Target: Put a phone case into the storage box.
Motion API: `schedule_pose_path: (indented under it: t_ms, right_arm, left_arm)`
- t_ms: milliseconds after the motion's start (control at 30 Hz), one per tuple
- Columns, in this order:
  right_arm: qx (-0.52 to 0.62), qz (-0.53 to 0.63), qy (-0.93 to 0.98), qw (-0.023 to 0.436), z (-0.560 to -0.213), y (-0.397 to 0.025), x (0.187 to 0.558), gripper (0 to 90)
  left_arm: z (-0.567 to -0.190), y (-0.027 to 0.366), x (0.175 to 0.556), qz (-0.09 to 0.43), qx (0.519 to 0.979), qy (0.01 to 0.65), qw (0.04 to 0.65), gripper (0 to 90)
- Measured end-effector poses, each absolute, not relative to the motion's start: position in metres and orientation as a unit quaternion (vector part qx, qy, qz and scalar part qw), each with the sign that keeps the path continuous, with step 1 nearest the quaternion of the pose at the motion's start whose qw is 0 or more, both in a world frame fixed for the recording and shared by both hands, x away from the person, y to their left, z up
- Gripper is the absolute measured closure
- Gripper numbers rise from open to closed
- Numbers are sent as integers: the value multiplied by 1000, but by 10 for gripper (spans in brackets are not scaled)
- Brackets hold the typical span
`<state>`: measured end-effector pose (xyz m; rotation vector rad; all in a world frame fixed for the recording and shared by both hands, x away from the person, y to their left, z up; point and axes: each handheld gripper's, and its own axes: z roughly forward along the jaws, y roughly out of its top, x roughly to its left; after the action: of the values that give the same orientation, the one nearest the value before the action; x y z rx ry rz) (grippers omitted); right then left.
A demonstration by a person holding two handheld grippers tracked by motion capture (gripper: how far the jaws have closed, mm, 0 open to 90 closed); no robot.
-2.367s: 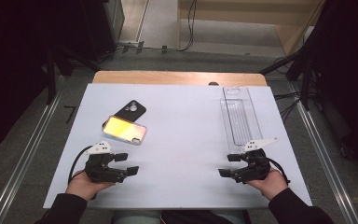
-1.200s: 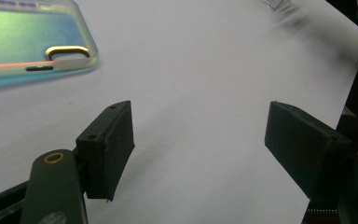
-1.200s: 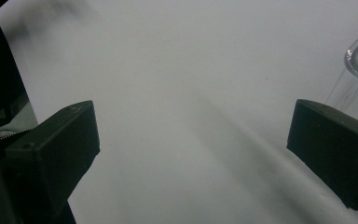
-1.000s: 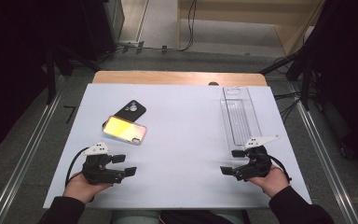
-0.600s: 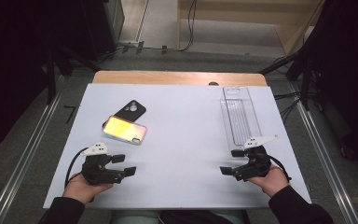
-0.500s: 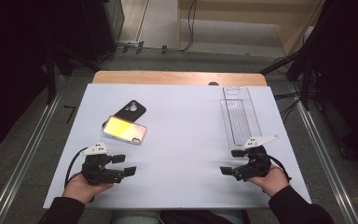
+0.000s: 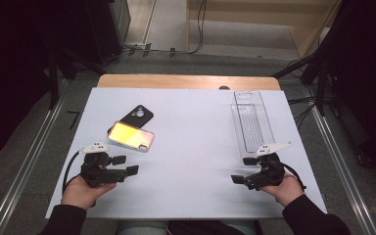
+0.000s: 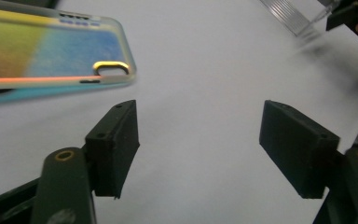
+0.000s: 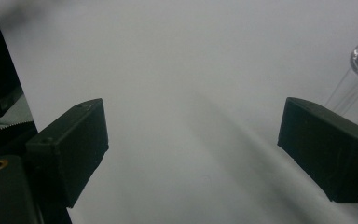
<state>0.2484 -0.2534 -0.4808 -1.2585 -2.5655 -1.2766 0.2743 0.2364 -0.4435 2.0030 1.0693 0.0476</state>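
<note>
Left gripper (image 7: 126,165): held low at the near-left of the table (image 7: 196,122), jaws spread wide with nothing between them; in the left gripper view its pads (image 8: 114,147) frame bare tabletop.
Right gripper (image 7: 242,170): near-right of the table, jaws likewise wide apart and empty, pointing inward across the surface.
Iridescent phone case (image 7: 130,136): lies flat just beyond the left gripper, apart from it; its corner with the gold-edged camera cutout (image 8: 111,68) sits just ahead of the left pad in the left gripper view.
Black phone case (image 7: 136,116): behind the iridescent one, and appears partly tucked under its far edge.
Clear plastic tray (image 7: 252,121): long and narrow, standing lengthwise on the right side, its near end just beyond the right gripper and not touching it.
Step in hand: judged a reach not yet begun, with the iridescent case the likeliest first pick.
Risk, slip: the case lies flat and thin, so the pads could skate over its glossy edge and push it along the table instead of gripping.
Risk, disturbance: lifting it may drag the black case where the two overlap.
Risk, tray: a light, clear tray could be nudged askew by the right gripper approaching its end.
</note>
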Motion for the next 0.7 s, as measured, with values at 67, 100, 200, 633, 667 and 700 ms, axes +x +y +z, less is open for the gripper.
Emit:
schedule_pose_path:
  t_ms: [67,100,200,633,667,700]
  right_arm:
    - [-402,-408,-820,6,-481,-254,248,68]
    - [-402,-408,-820,5,-481,-254,248,68]
    - [-401,-408,-820,5,-481,-254,248,68]
    - [-402,-408,-820,7,-481,-254,248,68]
    - [-401,-408,-820,7,-481,-254,248,68]
    - [-401,-409,-820,7,-480,-254,248,68]
  left_arm:
    - [-442,238,278,24,798,427,424,302]
    - [-442,238,280,26,797,428,425,302]
    - [-441,238,287,30,797,434,418,302]
    - [-438,238,314,56,804,437,401,280]
    - [-437,239,316,56,802,436,404,279]
    - [-437,239,318,55,801,435,408,279]
